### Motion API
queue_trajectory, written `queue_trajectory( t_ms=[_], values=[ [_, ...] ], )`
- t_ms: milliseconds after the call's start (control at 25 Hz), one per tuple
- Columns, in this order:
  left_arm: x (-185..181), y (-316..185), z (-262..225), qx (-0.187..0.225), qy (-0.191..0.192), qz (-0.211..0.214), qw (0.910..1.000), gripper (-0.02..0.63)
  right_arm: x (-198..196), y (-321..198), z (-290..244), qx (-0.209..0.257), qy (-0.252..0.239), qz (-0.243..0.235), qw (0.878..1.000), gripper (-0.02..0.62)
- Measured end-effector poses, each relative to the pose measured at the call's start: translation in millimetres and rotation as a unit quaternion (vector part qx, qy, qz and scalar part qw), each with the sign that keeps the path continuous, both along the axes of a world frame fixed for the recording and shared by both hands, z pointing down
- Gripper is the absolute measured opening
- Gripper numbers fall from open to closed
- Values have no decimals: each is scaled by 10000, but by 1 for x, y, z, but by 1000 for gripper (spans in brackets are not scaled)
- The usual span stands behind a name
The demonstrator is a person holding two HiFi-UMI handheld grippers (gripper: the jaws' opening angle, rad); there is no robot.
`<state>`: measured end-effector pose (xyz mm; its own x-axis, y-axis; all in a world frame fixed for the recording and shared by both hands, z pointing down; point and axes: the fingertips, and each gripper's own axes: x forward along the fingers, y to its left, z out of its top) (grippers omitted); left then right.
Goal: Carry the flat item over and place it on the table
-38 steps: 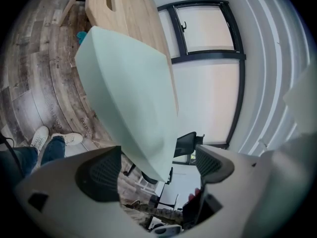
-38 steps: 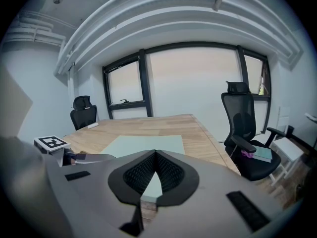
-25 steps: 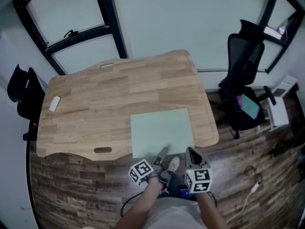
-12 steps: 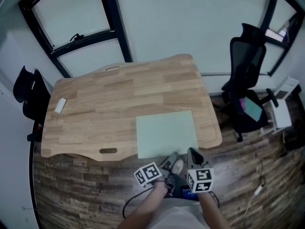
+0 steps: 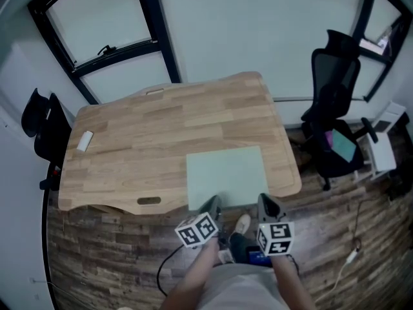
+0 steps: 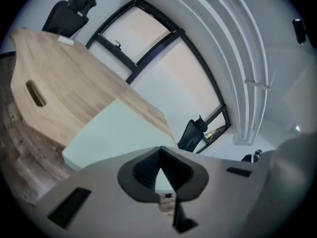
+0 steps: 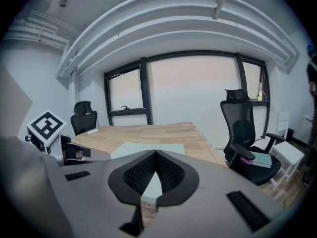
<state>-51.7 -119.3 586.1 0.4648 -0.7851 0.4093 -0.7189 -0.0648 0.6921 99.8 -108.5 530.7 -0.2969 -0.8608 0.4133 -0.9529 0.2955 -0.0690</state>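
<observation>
The flat item is a pale green sheet (image 5: 226, 176) lying flat on the wooden table (image 5: 161, 128), near its front right edge. Both grippers hang just off that front edge, close to the person's body. My left gripper (image 5: 215, 203) points at the sheet's near edge, its jaws shut with nothing between them. My right gripper (image 5: 264, 200) sits to the right, also shut and empty. The left gripper view shows the sheet (image 6: 114, 133) beyond the closed tips (image 6: 159, 149). In the right gripper view the sheet (image 7: 148, 148) lies ahead of the closed tips (image 7: 155, 153).
A black office chair (image 5: 332, 108) holding a teal item (image 5: 340, 146) stands right of the table. Another black chair (image 5: 39, 124) is at the left. A small white object (image 5: 84, 141) rests on the table's left end. A white box (image 5: 381, 154) and cables lie on the floor.
The left gripper has drawn back from the sheet's front edge, shifted left, and its jaws have closed. The right gripper has barely moved. The sheet stays flat on the table.
</observation>
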Motion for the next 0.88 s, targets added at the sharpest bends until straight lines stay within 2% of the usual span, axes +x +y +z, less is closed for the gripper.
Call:
queue_trajectory(
  t_ms=[120,240,320,440,520,680,760,880],
  values=[
    [-13,-6,-11,448,-797,32,9958,2,1,1,-1,15,-9,-16,10000,-3],
    [-18,-13,-30,996,-1649,170,9811,2,4,-3,-2,86,-54,40,9999,-3],
    [-21,-17,-45,1391,-2166,151,9662,2,5,-5,-4,152,-70,65,9998,-3],
    [-24,-20,-66,1974,-2942,197,9349,2,6,-7,-8,261,-57,36,9996,-3],
    [-24,-22,-72,2151,-3141,250,9244,2,5,-9,-13,302,11,-32,9995,-3],
    [-20,-22,-75,2292,-3265,345,9163,2,4,-10,-16,318,28,-48,9995,-3],
    [-19,-22,-75,2324,-3294,394,9143,2,4,-11,-17,335,12,-66,9994,-3],
    [-18,-23,-75,2284,-3210,382,9183,2,4,-10,-15,318,10,-71,9995,-3]
  ],
)
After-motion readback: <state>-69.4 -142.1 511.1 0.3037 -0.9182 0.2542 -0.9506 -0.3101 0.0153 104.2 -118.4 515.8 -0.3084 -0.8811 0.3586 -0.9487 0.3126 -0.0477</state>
